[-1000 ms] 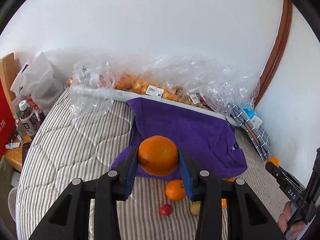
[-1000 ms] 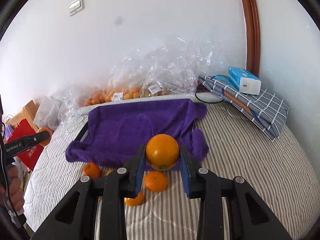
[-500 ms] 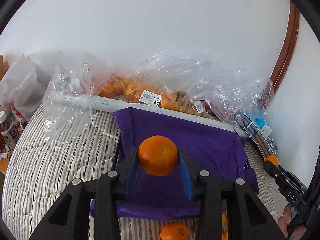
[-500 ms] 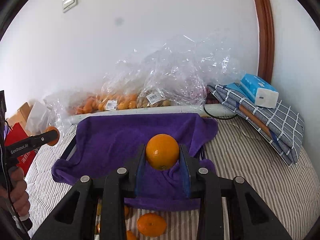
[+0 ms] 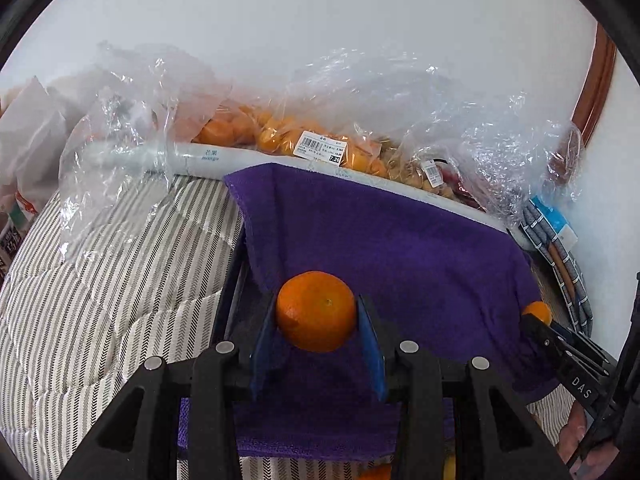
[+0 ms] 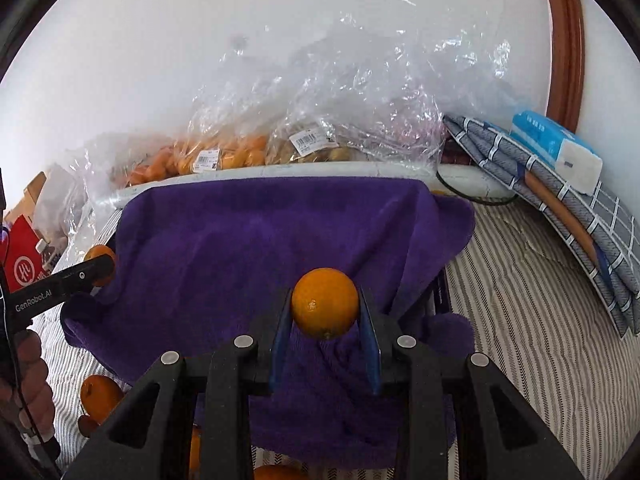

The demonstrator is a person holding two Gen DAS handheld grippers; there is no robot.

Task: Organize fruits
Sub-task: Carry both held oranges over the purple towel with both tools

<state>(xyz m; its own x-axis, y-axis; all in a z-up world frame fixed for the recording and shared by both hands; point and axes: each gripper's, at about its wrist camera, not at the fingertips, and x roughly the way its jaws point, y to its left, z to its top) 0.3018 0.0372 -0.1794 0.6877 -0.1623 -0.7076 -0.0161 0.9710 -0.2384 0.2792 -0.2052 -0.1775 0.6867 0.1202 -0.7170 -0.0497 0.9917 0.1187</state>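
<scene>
Both claws have moved forward over the purple towel [image 5: 392,240]. The left claw [image 5: 318,316] grips a mandarin [image 5: 316,310] at frame centre. The right claw [image 6: 325,306] grips an orange [image 6: 325,303].

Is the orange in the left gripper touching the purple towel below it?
Cannot tell. In the left wrist view the orange overlaps the purple towel, but no contact or gap shows. The left gripper pads press both its sides.

A purple towel [image 6: 260,248] is hiding most of the dark frame beneath it. Loose oranges [image 6: 98,398] are being cut off behind the right tool's body and the bottom edge. Crinkled plastic bags [image 5: 320,148] are blurring the fruit inside, and their labels are too small to read.
</scene>
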